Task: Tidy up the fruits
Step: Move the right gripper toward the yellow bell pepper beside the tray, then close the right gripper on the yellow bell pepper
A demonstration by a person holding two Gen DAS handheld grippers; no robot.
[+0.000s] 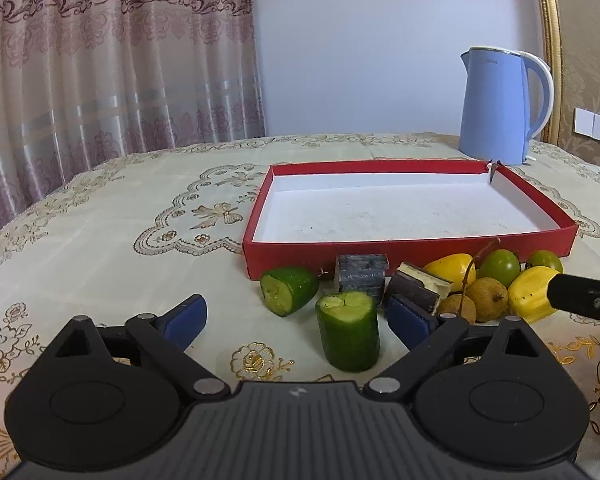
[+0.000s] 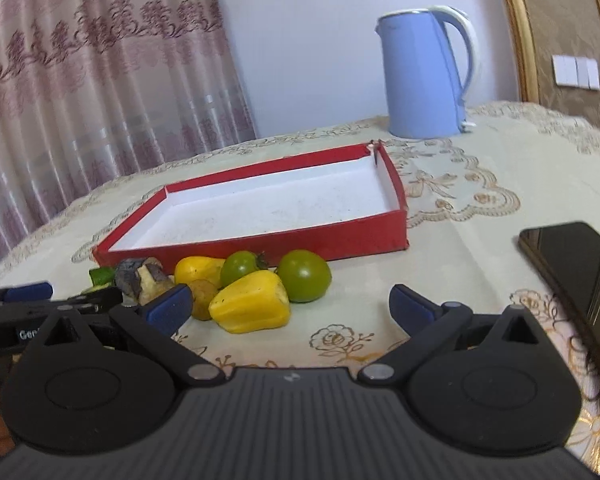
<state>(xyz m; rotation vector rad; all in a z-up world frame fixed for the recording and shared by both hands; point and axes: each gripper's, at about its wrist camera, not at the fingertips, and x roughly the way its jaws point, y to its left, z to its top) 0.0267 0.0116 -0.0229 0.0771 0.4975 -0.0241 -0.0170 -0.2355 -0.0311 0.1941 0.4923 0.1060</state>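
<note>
Closest to the left gripper is an upright cucumber chunk, standing free between the spread jaws with nothing pinched. Since it stands on its cut end, I'd guess one clumsy pad nudge tips it and sends it rolling into the second cucumber piece behind.

The right gripper is wide open too, holding nothing, and its left pad sits just beside the yellow fruit and a green tomato.

Further back, the red box is still empty. The blue kettle stands behind it.
</note>
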